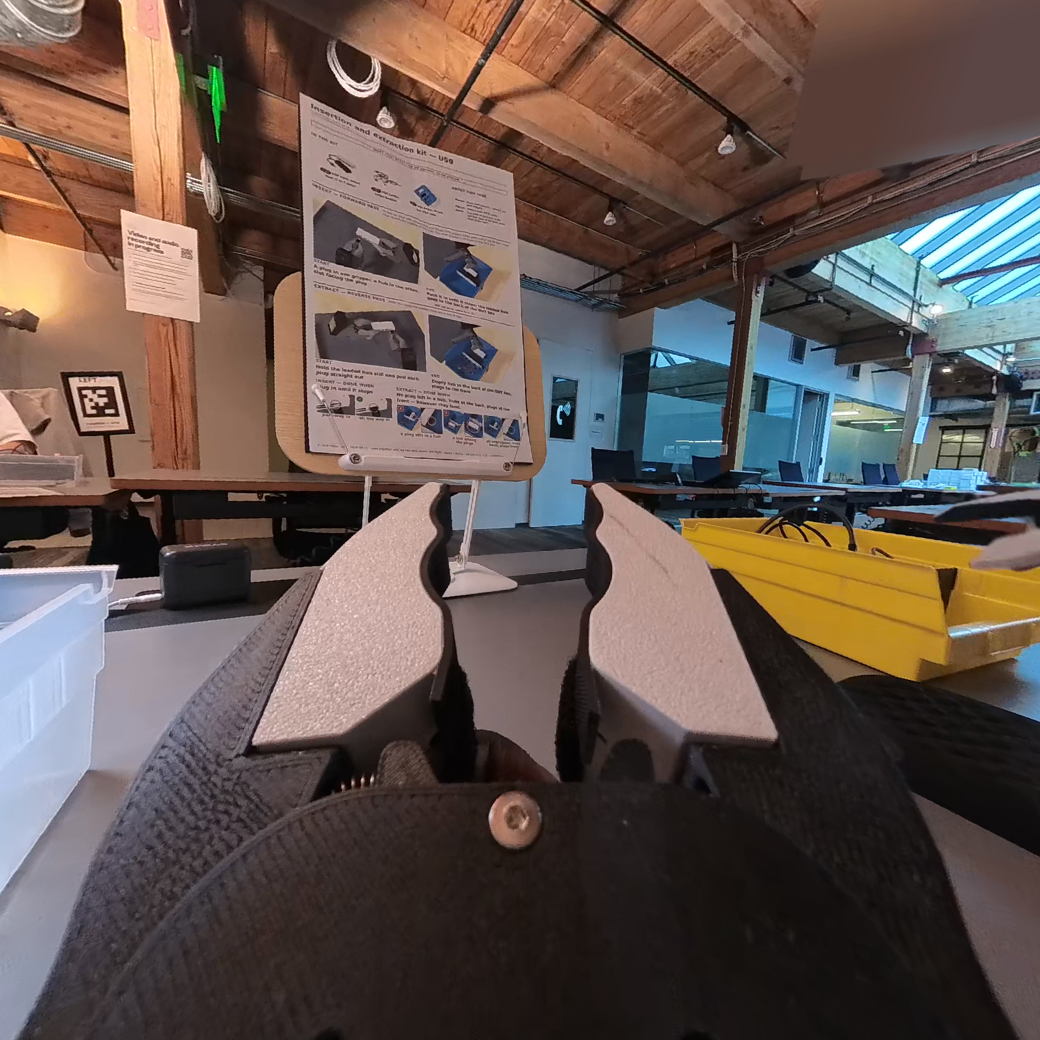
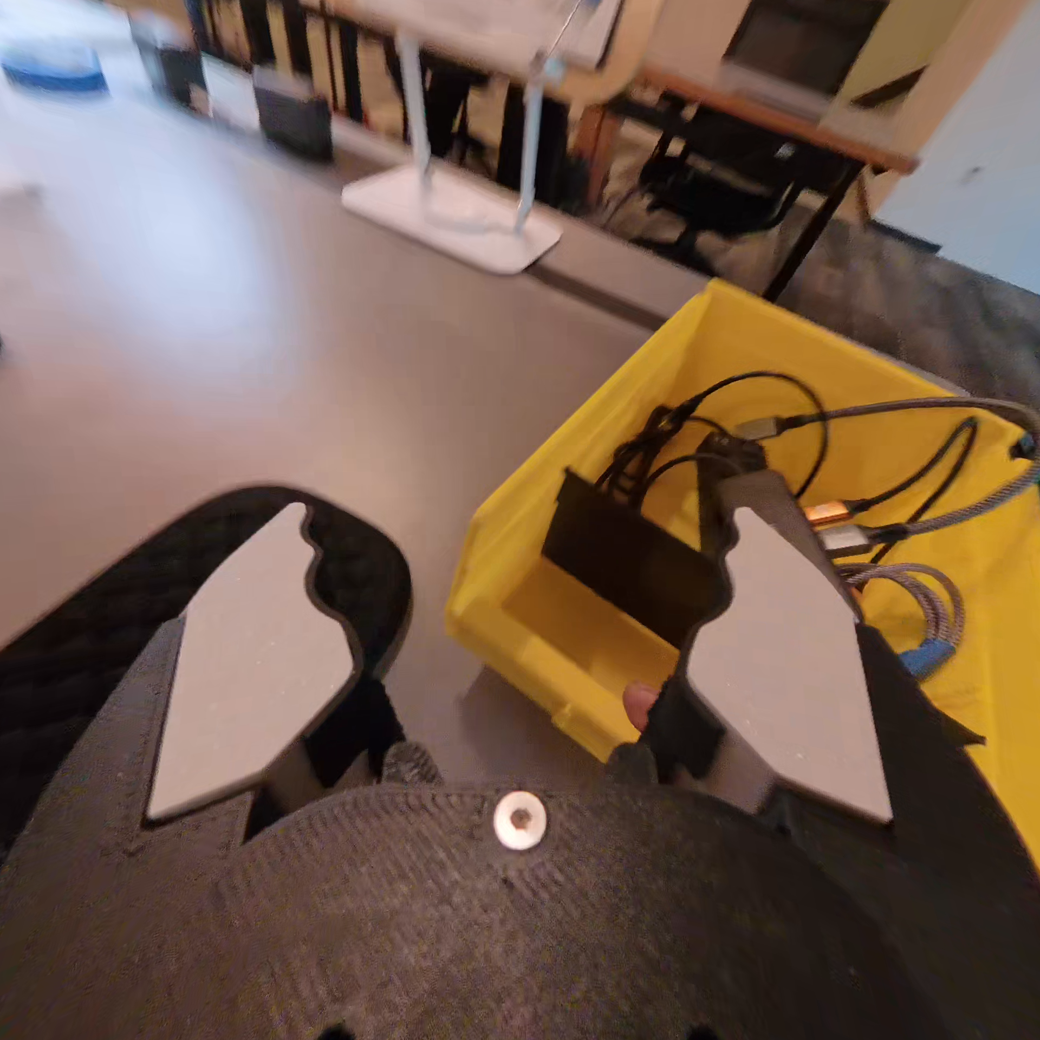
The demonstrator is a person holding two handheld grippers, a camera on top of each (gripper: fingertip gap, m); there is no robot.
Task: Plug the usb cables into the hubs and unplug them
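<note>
A yellow bin (image 2: 563, 568) holds black cables (image 2: 788, 388), a grey braided cable (image 2: 923, 405) and a black divider (image 2: 624, 551). The surface (image 2: 225, 349) is plain grey. At nine o'clock in the left wrist view, a translucent white bin (image 1: 45, 675).

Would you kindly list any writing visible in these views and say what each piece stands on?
Instruction sheet on the white stand: printed text, which I won't transcribe.
White notice on the wooden post: likewise.
Framed marker sign at left: likewise.
Right wrist view: too blurred, nothing readable.

On the desk (image 1: 506, 636), a document stand (image 1: 478, 579) sits at the back, a bin (image 2: 563, 563) to its right holding cables (image 2: 911, 591), a tub (image 1: 45, 675) at the left.
</note>
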